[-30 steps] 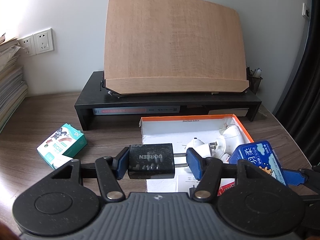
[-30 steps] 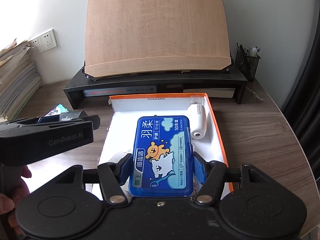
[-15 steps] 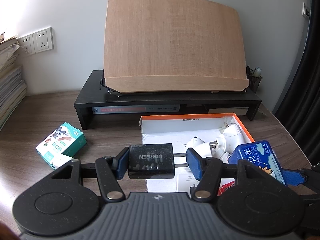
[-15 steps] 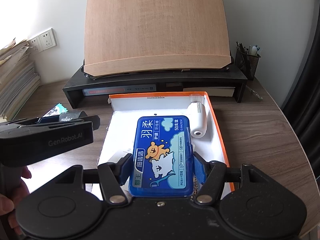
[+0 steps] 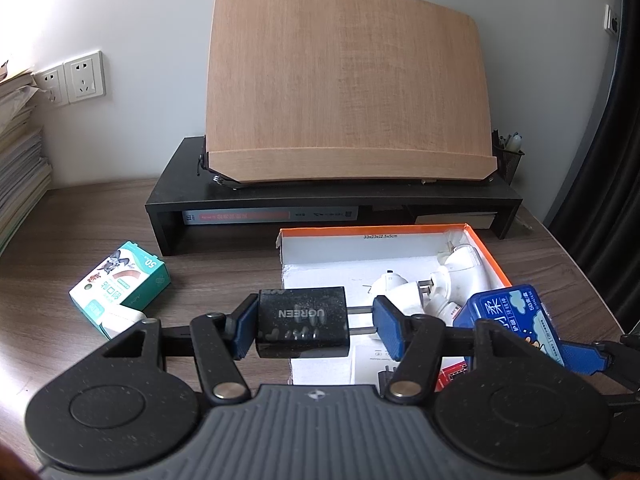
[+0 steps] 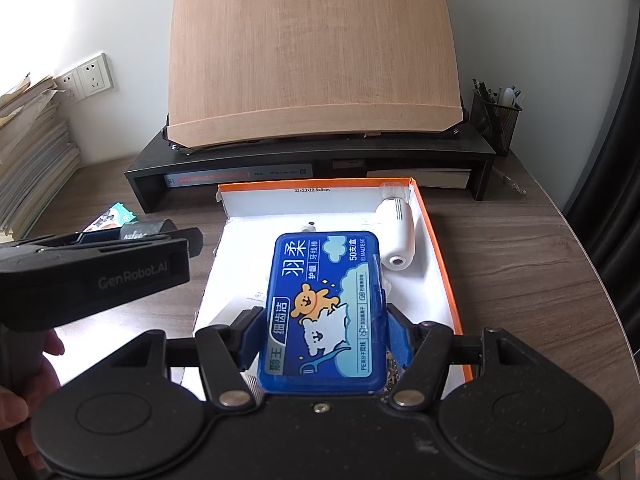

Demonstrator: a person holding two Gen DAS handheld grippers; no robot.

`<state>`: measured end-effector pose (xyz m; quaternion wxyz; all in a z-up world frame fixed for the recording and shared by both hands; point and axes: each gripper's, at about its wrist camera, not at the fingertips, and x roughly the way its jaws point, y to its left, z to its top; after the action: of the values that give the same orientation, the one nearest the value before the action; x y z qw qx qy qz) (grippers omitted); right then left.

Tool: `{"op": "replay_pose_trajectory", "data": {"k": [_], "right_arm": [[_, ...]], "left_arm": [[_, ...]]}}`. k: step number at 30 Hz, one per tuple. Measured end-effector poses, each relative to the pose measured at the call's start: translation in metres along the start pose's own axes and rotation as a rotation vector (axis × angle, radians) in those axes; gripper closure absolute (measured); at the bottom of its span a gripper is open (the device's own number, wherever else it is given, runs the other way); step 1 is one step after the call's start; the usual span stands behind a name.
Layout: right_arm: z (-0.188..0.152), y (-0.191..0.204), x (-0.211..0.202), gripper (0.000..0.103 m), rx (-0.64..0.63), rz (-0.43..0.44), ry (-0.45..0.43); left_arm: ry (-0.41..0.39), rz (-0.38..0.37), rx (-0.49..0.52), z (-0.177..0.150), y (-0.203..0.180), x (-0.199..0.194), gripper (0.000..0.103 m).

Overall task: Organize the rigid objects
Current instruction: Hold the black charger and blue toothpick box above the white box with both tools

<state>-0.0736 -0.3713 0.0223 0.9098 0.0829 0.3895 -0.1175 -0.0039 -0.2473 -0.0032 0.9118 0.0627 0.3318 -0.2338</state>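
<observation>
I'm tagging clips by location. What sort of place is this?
Probably a home or office study desk: a wooden book stand on a black shelf riser, a mesh pen holder, and stacked papers beside wall sockets.

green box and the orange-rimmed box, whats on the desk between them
Nothing: bare wood desk lies between the green box and the orange-rimmed box, shown in the left wrist view.

Left gripper (image 5: 316,326): matte speckled black housing, two round discs, grey ribbed centre plate with a small emblem, blue finger pads (image 5: 387,326), silver pivot screws. Right gripper (image 6: 323,340): same black build and blue pads. Seen side-on, the left unit reads "GenRobot.AI". Bare hand (image 6: 18,396) at edge, possibly sleeveless.
</observation>
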Motion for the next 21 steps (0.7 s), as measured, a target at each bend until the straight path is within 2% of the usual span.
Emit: {"op": "replay_pose_trajectory", "data": {"k": [21], "right_arm": [[0.0015,0.0019,0.0081,0.028,0.001,-0.002,0.017]], "left_arm": [[0.014,-0.004,-0.001,0.0009,-0.0035,0.0095,0.042]]}}
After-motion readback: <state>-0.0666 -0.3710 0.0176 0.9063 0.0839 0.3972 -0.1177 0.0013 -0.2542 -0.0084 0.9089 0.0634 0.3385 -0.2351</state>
